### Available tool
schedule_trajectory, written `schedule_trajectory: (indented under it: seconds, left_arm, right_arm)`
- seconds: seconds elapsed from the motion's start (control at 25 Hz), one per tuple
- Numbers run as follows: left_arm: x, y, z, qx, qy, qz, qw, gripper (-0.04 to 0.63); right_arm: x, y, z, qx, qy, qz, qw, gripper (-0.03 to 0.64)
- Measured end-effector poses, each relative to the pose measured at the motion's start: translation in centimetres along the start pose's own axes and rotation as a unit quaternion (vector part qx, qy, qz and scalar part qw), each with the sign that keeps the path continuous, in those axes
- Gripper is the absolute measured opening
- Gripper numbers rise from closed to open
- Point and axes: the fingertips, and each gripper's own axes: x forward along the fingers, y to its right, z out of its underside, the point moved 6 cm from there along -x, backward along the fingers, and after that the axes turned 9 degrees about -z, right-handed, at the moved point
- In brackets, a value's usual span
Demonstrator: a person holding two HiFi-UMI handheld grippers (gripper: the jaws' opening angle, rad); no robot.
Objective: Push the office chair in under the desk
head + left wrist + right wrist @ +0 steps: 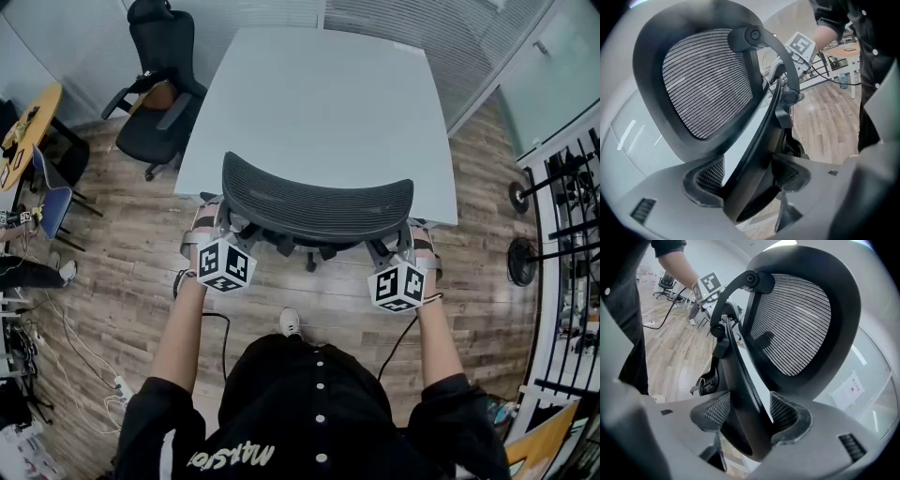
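Observation:
The black mesh-backed office chair (317, 202) stands at the near edge of the pale grey desk (319, 103), its seat hidden beneath the desktop. My left gripper (220, 239) is shut on the left edge of the backrest frame, and my right gripper (403, 255) is shut on the right edge. In the left gripper view the dark frame edge runs between both pads of the left gripper (750, 178), below the mesh backrest (705, 79). The right gripper view mirrors this: the right gripper (747, 416) clamps the frame below the mesh (792, 319).
A second black office chair (159, 84) stands off the desk's left side. Far left are a wooden table (28, 122) and a blue chair (52, 202). Cables (84, 366) trail on the wood floor. A black rack (572, 187) lines the right wall.

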Motion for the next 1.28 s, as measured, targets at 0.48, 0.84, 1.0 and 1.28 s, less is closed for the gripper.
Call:
schedule_trajectory:
  seconds: [0.48,0.84,1.0,1.28]
  left_arm:
    - [0.2,0.0,0.1,0.002,0.002,-0.004,1.0000,0.328]
    - [0.6,-0.1,0.3,-0.011,-0.026,0.012,0.9995,0.327]
    - [0.4,0.1,0.4,-0.021,-0.047,0.020,0.9985,0.327]
    - [-2.1,-0.6,-1.2,-0.056,-0.027,-0.022,0.9978,0.272]
  right_arm:
    - [0.4,0.2,0.1,-0.003,0.002,0.002,1.000,0.281]
    - [0.6,0.4,0.0,0.005,0.000,-0.019,1.000,0.278]
    - [0.5,0.1,-0.1,0.012,-0.002,-0.032,0.999,0.272]
    - [-2.8,1.0,-0.1,0.083,0.037,0.014,0.996,0.190]
